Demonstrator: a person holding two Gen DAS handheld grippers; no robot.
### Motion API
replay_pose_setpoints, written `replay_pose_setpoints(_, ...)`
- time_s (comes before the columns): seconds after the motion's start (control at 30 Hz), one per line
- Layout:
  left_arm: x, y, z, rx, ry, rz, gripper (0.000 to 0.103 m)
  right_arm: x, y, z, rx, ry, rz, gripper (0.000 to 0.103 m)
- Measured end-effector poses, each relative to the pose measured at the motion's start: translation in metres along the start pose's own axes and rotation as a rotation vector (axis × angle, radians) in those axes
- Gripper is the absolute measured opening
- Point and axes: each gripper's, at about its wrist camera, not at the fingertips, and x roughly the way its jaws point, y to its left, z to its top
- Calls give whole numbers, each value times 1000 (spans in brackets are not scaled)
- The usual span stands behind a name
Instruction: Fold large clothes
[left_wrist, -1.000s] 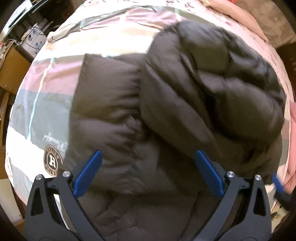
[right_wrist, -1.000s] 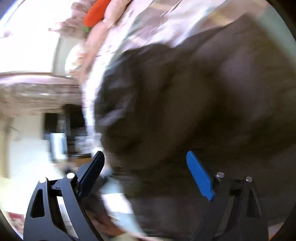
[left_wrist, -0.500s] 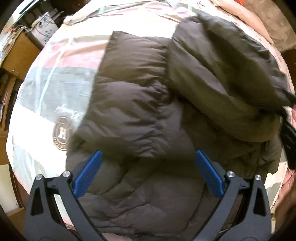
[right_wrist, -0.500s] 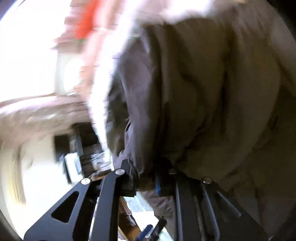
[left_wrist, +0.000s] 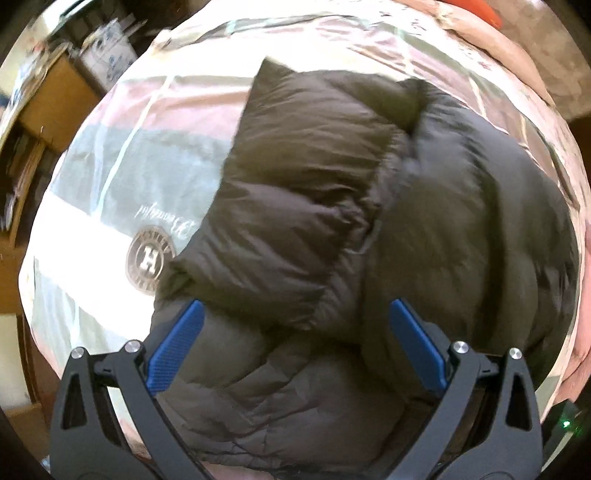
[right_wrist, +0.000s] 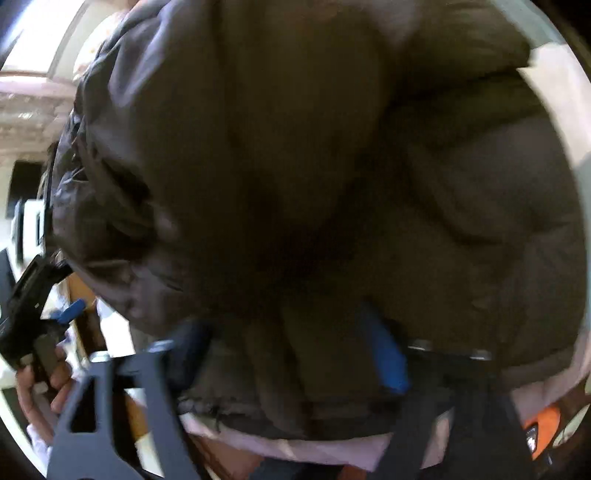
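A dark brown puffy down jacket (left_wrist: 332, 229) lies partly folded on the bed, one padded panel laid over the other. My left gripper (left_wrist: 295, 343) is open and empty just above the jacket's near edge. In the right wrist view the jacket (right_wrist: 314, 166) fills the frame, very close. My right gripper (right_wrist: 288, 350) stands with its blue pads (right_wrist: 388, 354) apart, pressed against the jacket's near edge, with bunched fabric between them.
The bed has a pink, grey and white striped cover (left_wrist: 110, 177) with a round H logo (left_wrist: 149, 258). Cardboard boxes and clutter (left_wrist: 55, 88) stand beyond its left side. The person's other hand and gripper (right_wrist: 33, 332) show at the right view's left edge.
My right gripper was shut on the jacket's edge half a second ago and has now opened. The right-hand part of the jacket has settled lower and flatter. The left view shifted slightly.
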Motion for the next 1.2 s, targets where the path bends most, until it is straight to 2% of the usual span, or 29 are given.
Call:
replay_pose_setpoints(0.1,-8,-22,1,64,-36,13,101,-25,-3,-1,33,-97,-45,90)
replay_pose_setpoints(0.2,-21,-45,4,119,-90,13,101,-59,14,5,-8,-228,-60,82)
replay_pose_setpoints(0.3,-33,-67,8,166,-135,1,101,-98,39,13,-71,-396,-31,82)
replay_pose_setpoints(0.37,-37,-81,10,195,-149,-6,101,-116,53,28,-103,-476,-1,81)
replay_pose_setpoints(0.4,-36,-90,11,211,-152,-13,101,-121,56,36,-119,-487,27,81)
replay_pose_setpoints(0.47,-30,-102,10,239,-145,-15,101,-113,74,60,-135,-457,90,78)
replay_pose_setpoints(0.5,-20,-111,10,261,-123,31,101,-101,79,66,-137,-428,102,74)
replay_pose_setpoints(0.53,-10,-114,8,266,-104,70,101,-81,81,86,-138,-373,100,65)
replay_pose_setpoints(0.57,-1,-115,7,264,-84,87,101,-63,82,86,-127,-331,84,59)
replay_pose_setpoints(0.63,23,-115,5,256,-28,110,101,-23,75,100,-61,-231,40,56)
replay_pose_setpoints(0.7,41,-112,2,254,17,153,101,1,64,110,3,-195,-18,52)
replay_pose_setpoints(0.77,55,-106,-1,239,57,144,101,12,50,111,10,-191,-83,52)
replay_pose_setpoints(0.9,70,-100,-8,229,106,129,101,13,49,101,-44,-175,-137,52)
replay_pose_setpoints(0.97,61,-98,-9,222,98,114,101,-5,57,94,-48,-198,-115,52)
replay_pose_setpoints(1.07,36,-90,-14,213,40,76,101,-33,57,72,-95,-271,-53,54)
replay_pose_setpoints(1.2,41,-92,-28,257,52,94,101,-16,56,51,-182,-212,-113,54)
